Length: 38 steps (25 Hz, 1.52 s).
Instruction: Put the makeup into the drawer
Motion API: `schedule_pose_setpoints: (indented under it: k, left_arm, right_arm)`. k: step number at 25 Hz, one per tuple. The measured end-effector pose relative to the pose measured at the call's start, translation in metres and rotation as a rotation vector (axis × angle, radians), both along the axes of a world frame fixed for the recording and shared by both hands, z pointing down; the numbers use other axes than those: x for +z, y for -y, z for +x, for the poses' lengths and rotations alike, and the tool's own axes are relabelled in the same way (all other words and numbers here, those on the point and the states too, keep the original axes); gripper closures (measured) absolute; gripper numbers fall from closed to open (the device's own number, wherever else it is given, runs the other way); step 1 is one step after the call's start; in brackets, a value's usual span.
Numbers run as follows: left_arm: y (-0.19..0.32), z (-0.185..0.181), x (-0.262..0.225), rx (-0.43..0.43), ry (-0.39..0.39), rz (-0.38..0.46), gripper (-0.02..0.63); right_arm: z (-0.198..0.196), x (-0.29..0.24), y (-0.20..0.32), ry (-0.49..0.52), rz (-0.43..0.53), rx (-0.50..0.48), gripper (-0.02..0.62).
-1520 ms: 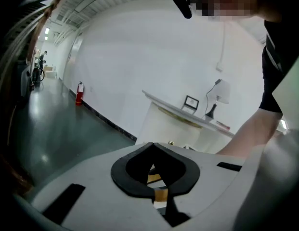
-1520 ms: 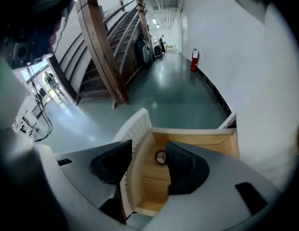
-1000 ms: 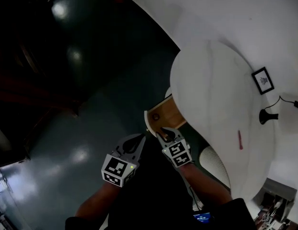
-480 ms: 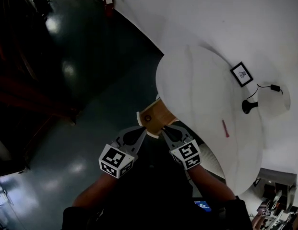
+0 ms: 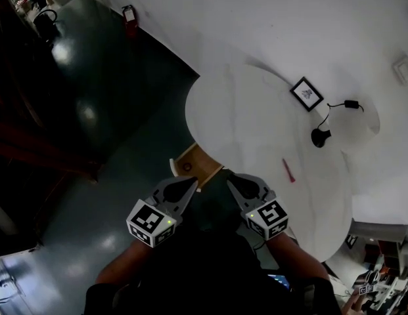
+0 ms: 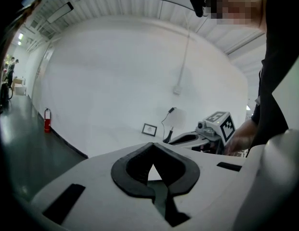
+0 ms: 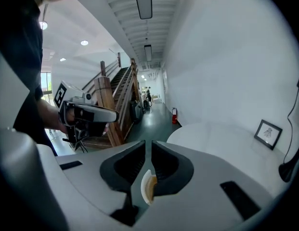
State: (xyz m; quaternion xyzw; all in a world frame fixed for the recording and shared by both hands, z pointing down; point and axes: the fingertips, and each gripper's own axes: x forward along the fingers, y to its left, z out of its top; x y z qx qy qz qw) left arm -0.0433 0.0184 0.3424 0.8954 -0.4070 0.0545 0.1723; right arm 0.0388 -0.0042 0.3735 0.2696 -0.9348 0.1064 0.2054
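White round table carries the makeup, a red stick lying near its edge. Wooden drawer sticks out open under the rim. Framed pic & black stand sit further back. Both grippers hang side by side just short of the drawer: left gripper pressed together, right gripper just closing to a slim gap, nothing between.

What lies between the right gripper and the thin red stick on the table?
Nothing. In the head view, only bare white table top separates the right gripper, its empty fingers just closing, from the red stick.
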Motion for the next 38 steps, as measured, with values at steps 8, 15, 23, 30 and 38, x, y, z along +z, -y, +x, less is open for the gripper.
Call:
schedule_pose_setpoints:
  k: [8,15,23,30,38]
  left_arm:
    - [0.002,0.075,-0.030,0.011,0.032,0.071,0.596]
    - [-0.001,0.144,-0.038,-0.019,0.063,0.110,0.597]
    - [-0.002,0.194,-0.049,-0.038,0.047,0.117,0.597]
    - [0.004,0.196,-0.065,0.049,0.058,0.156,0.595]
    - [0.016,0.186,-0.066,0.084,0.064,0.181,0.595]
  right_arm:
    - [0.094,-0.028,0.000,0.048,0.043,0.046,0.555]
    - [0.182,-0.039,-0.010,0.087,0.038,0.088,0.572]
    - [0.243,-0.065,-0.014,0.188,0.074,0.145,0.577]
    - [0.247,-0.090,-0.008,0.229,0.118,0.217,0.577]
    - [0.253,-0.093,-0.001,0.175,0.154,0.294,0.577]
